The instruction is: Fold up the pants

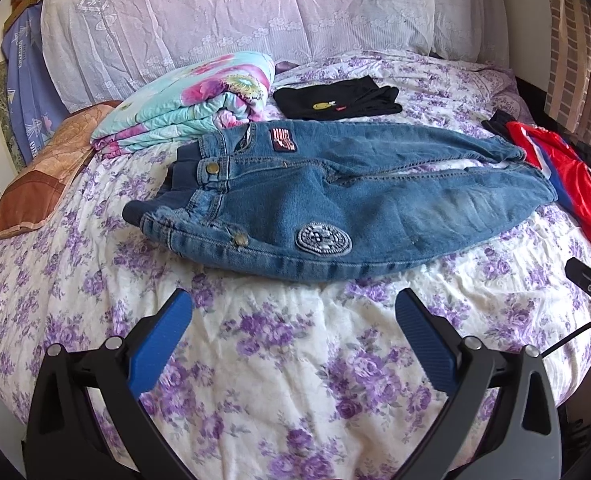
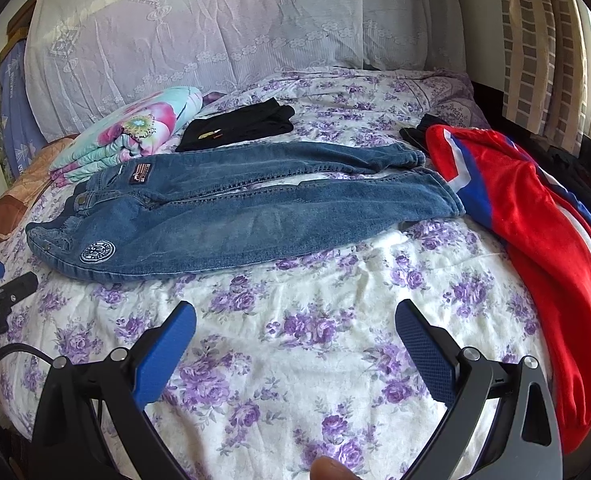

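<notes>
Jaws spread wide on both tools, nothing between them. Left wrist view: left gripper (image 1: 293, 312) hovers over bare floral bedsheet (image 1: 279, 360), short of the jeans (image 1: 335, 204), which lie flat across the bed, waistband toward the left, legs running right. Near leg lies on top and bulges slightly; the far leg shows behind it with a narrow strip of sheet between. Round patch (image 1: 324, 241) sits near the lower seam, a rectangular patch (image 1: 282, 139) up by the waist. Likely risk: the denim looks thick and the waistband is bunched, so a pinch at the near hem may catch only one layer, or drag sheet along with it. Folded floral quilt (image 1: 191, 100) lies just beside the waistband, and black garment (image 1: 335, 98) just behind the far leg; a fold swung that way could land on either. Right wrist view: right gripper (image 2: 295, 314) likewise over bare sheet, near the leg end. Both cuffs touch or run under the red garment (image 2: 535, 216); cannot tell which. Lifting the cuffs could snag and pull that garment along. Part of the left tool shows at the left edge.
</notes>
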